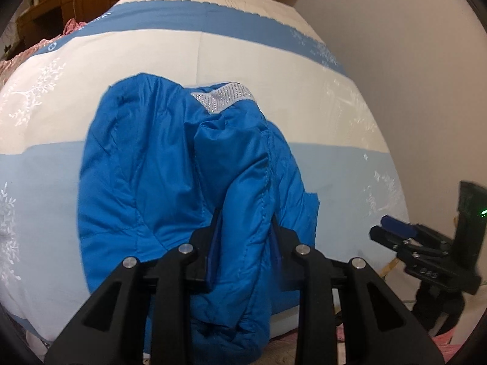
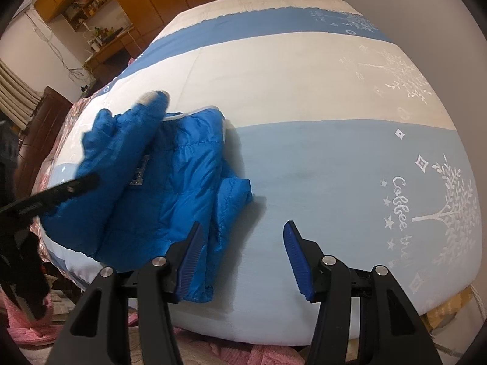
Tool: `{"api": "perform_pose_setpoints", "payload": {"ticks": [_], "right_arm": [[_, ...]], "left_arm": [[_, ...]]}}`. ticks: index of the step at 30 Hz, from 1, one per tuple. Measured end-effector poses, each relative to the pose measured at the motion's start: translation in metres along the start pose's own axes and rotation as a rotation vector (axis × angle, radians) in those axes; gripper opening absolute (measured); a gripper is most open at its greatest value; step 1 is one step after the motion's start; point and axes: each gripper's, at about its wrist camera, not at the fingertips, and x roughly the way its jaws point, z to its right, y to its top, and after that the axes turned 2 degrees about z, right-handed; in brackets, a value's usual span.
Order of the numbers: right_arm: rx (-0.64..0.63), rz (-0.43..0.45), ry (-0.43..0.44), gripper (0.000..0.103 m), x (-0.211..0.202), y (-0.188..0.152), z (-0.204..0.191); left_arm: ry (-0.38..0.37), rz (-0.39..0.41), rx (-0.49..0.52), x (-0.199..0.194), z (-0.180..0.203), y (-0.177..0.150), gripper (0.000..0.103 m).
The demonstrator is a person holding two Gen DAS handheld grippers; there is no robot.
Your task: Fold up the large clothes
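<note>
One set of tongs is loaded: left tongs (image 1: 243, 237) pinch a raised fold of the blue jacket (image 1: 170, 176), long axis 6-to-12 on the bed (image 1: 274, 57); right tongs (image 2: 242, 257) gape empty, jacket at their 10 o'clock.

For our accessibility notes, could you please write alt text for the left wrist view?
The left tool is shut on a fold of a blue jacket lying on a bed with a white and blue striped cover. The right tool hangs open at the right edge, holding nothing.
</note>
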Motion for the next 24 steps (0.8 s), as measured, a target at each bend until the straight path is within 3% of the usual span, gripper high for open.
{"api": "perform_pose_setpoints", "payload": {"ticks": [11, 15, 20, 21, 24], "right_arm": [[-0.004, -0.03, 0.012, 0.055, 0.012, 0.005, 0.003], [-0.012, -0.035, 0.025, 0.055, 0.015, 0.009, -0.002], [-0.028, -0.042, 0.085, 0.055, 0.016, 0.018, -0.018], [-0.031, -0.042, 0.095, 0.057, 0.016, 0.02, -0.021], [-0.027, -0.05, 0.158, 0.071, 0.018, 0.027, -0.033]], "left_arm": [[0.026, -0.07, 0.066, 0.052, 0.008, -0.022, 0.034], [-0.082, -0.059, 0.038, 0.03, 0.005, -0.018, 0.041], [-0.255, 0.005, 0.009, -0.034, -0.003, -0.012, 0.05], [-0.262, 0.03, 0.011, -0.045, -0.006, -0.011, 0.052], [-0.162, 0.115, 0.011, -0.073, -0.026, -0.003, 0.053]]}}
